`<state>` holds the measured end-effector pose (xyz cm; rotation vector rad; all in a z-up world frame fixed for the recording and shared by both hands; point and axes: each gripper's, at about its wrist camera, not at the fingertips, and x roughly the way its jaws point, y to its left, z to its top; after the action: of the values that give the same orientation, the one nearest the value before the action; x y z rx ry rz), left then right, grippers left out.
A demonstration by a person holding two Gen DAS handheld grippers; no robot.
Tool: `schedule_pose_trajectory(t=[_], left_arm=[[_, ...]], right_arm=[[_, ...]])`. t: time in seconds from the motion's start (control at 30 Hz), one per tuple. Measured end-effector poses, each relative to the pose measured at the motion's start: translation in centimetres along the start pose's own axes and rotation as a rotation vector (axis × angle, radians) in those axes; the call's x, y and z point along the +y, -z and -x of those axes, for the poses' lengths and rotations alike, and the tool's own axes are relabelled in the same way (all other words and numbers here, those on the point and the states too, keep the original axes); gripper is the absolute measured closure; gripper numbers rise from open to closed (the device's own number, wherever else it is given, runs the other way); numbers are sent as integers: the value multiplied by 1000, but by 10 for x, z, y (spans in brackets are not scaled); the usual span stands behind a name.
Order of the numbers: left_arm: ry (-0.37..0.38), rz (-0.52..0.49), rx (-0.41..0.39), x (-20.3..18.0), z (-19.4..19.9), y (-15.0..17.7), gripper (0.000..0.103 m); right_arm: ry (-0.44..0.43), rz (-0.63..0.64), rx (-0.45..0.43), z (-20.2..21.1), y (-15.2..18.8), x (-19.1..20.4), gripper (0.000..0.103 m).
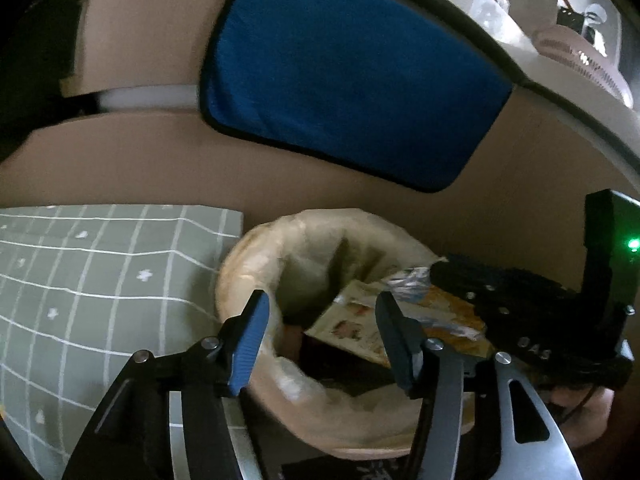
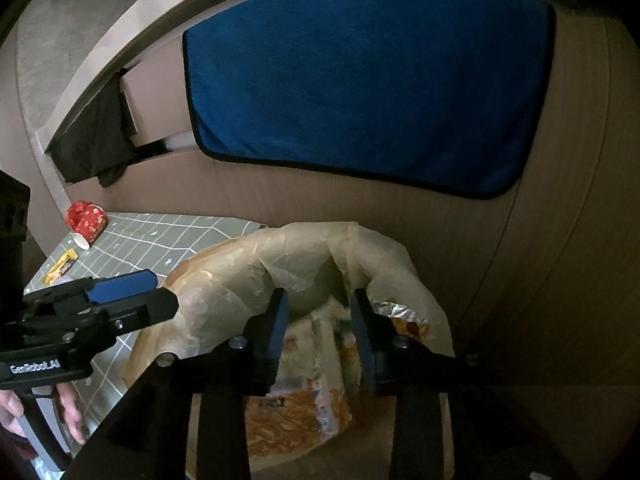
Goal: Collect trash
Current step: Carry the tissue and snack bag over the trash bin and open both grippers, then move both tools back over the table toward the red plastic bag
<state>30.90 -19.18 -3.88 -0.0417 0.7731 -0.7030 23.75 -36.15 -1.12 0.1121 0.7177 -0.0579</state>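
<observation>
Both claws hang over the bin (image 1: 320, 412), mine to steer. My left claw (image 1: 324, 344) is spread and holds nothing. My right claw (image 2: 320, 340) is spread too, with the snack wrapper (image 2: 304, 400) below it, lying in the bin liner (image 2: 280, 264); whether a finger touches it I cannot tell. I judge the risk is a finger snagging the thin liner and dragging it off the rim. More trash (image 2: 60, 268) and a red cup (image 2: 86, 218) wait on the checked worktop (image 2: 168, 236).

Wrappers (image 2: 304, 392) in bin (image 2: 224, 280), right of table (image 2: 160, 236), below towel (image 2: 360, 80)
</observation>
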Motion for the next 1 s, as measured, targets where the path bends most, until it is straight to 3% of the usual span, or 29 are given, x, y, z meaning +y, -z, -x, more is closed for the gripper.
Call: schedule_pose_trajectory(t=[0.23, 0.33, 0.43, 0.53, 0.83, 0.93, 1.0], left_arm=[[-123, -11, -20, 16, 26, 1, 46], [-139, 5, -34, 29, 42, 1, 46], [-166, 18, -50, 40, 59, 2, 46], [-207, 27, -71, 57, 82, 3, 46], [-433, 66, -134, 143, 172, 16, 46], [-522, 140, -152, 197, 207, 24, 47], [-535, 201, -172, 236, 224, 28, 47]], right_arm=[[-17, -10, 22, 3, -2, 2, 56], [2, -25, -28, 14, -6, 4, 55], [-40, -70, -71, 28, -15, 5, 46], [-120, -70, -93, 41, -26, 20, 45], [-283, 144, -139, 56, -44, 137, 45], [-328, 208, -139, 46, -48, 185, 45], [-361, 237, -124, 35, -50, 211, 45]])
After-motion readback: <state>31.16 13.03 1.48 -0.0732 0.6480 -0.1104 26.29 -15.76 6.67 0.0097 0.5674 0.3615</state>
